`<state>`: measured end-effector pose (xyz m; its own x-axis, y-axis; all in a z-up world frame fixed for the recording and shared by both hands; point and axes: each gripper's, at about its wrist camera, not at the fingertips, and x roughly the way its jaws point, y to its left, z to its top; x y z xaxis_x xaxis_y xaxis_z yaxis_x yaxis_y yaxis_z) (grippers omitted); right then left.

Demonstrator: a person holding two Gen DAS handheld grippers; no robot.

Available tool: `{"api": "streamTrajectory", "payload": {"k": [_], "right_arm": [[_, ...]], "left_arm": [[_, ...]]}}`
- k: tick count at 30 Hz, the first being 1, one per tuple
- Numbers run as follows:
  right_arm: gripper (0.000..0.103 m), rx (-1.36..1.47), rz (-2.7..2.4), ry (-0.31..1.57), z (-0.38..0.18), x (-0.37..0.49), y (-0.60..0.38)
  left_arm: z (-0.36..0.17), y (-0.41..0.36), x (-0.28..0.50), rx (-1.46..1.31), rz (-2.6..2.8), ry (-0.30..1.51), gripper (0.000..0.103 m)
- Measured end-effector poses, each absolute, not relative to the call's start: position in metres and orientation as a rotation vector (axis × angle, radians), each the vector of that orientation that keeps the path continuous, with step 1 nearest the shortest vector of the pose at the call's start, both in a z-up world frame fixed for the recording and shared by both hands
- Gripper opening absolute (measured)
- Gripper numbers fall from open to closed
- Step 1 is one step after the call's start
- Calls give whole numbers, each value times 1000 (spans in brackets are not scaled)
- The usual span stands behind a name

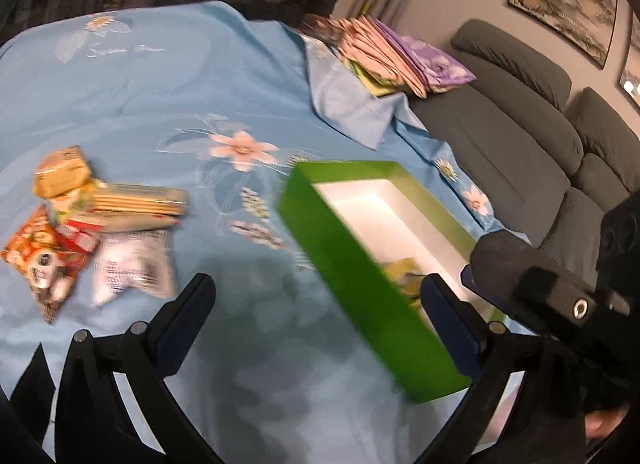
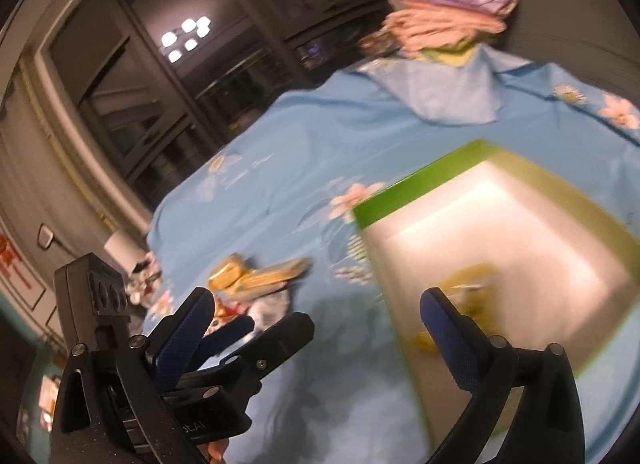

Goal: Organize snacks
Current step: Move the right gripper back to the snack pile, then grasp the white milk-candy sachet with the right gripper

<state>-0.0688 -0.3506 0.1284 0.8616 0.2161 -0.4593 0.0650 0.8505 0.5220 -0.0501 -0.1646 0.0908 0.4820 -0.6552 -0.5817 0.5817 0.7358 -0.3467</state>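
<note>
A green box [image 1: 360, 276] with a white inside lies on the blue flowered cloth [image 1: 160, 95], with a yellow-green snack packet [image 1: 404, 274] in its near end. A pile of snack packets [image 1: 88, 219] lies to the left: yellow, orange-red and white ones. My left gripper [image 1: 316, 292] is open and empty, its right finger at the box's near end. My right gripper [image 2: 316, 304] is open and empty above the box's [image 2: 496, 240] near-left corner, over the packet [image 2: 468, 288]. The left gripper [image 2: 260, 332] shows in the right wrist view, near the pile [image 2: 248, 276].
Folded cloths [image 1: 392, 55] are stacked at the far right of the table. A grey sofa [image 1: 512, 135] stands past the right edge. Dark windows [image 2: 192, 75] are behind the table. The right gripper body [image 1: 560, 296] is close on the right.
</note>
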Motion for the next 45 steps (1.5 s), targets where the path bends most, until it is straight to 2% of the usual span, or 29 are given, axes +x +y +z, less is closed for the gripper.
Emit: {"api": "streamTrajectory", "payload": {"k": [5, 14, 19, 23, 34, 37, 42, 45], "right_arm": [[102, 625, 162, 585, 111, -43, -326], [102, 673, 313, 651, 86, 1, -293], [102, 913, 400, 747, 41, 33, -295], [102, 973, 416, 747, 29, 46, -290], [99, 962, 356, 828, 13, 68, -284], [92, 973, 372, 828, 10, 75, -282], [75, 972, 376, 872, 4, 87, -278], [70, 977, 364, 884, 2, 87, -280]], "left_arm": [[80, -109, -29, -213, -659, 709, 103], [49, -32, 10, -573, -652, 781, 103], [31, -20, 27, -718, -695, 852, 103], [18, -24, 39, -712, -673, 944, 102], [13, -31, 47, -657, -723, 954, 102], [12, -35, 50, -642, -756, 973, 101], [11, -46, 49, -555, -766, 991, 100], [10, -48, 49, -526, -763, 1001, 100]]}}
